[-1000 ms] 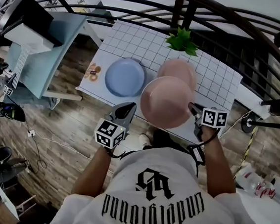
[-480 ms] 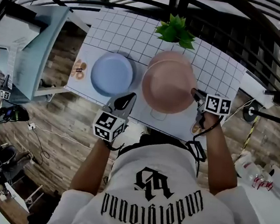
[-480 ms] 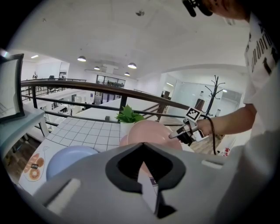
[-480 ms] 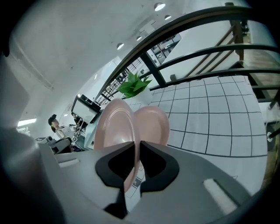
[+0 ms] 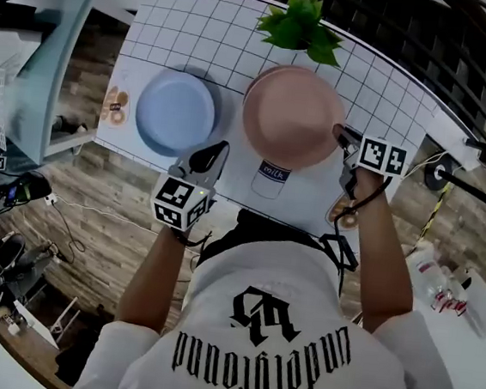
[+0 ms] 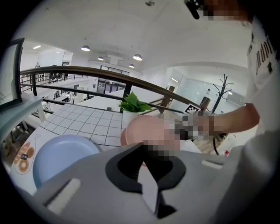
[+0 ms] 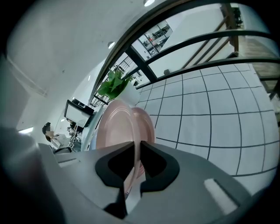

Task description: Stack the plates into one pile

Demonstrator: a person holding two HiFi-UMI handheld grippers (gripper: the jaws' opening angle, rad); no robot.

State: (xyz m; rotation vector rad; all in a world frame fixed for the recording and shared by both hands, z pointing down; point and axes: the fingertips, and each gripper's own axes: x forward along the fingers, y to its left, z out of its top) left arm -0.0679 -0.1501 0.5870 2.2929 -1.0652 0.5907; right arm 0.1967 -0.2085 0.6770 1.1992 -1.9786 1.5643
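Note:
My right gripper (image 5: pixel 340 137) is shut on the right rim of a pink plate (image 5: pixel 291 115). The plate hangs tilted over the white gridded table (image 5: pixel 191 28). Its jaws have just been easing open a little, with the rim still between them (image 7: pixel 135 146). In the right gripper view a second pink plate (image 7: pixel 148 124) lies just behind the held one (image 7: pixel 114 131). A blue plate (image 5: pixel 176 110) sits to the left, also seen in the left gripper view (image 6: pixel 57 157). My left gripper (image 5: pixel 216 150) hovers at the table's near edge, shut and holding nothing.
A potted green plant (image 5: pixel 299 22) stands at the table's far edge behind the pink plates. A milk-labelled container (image 5: pixel 271 177) sits near the front edge, under the held plate. Doughnut-like snacks (image 5: pixel 114 105) lie left of the blue plate. A black railing runs behind the table.
Both grippers moved forward and lower toward the table. The held pink plate has come over the second pink plate and now covers nearly all of it.

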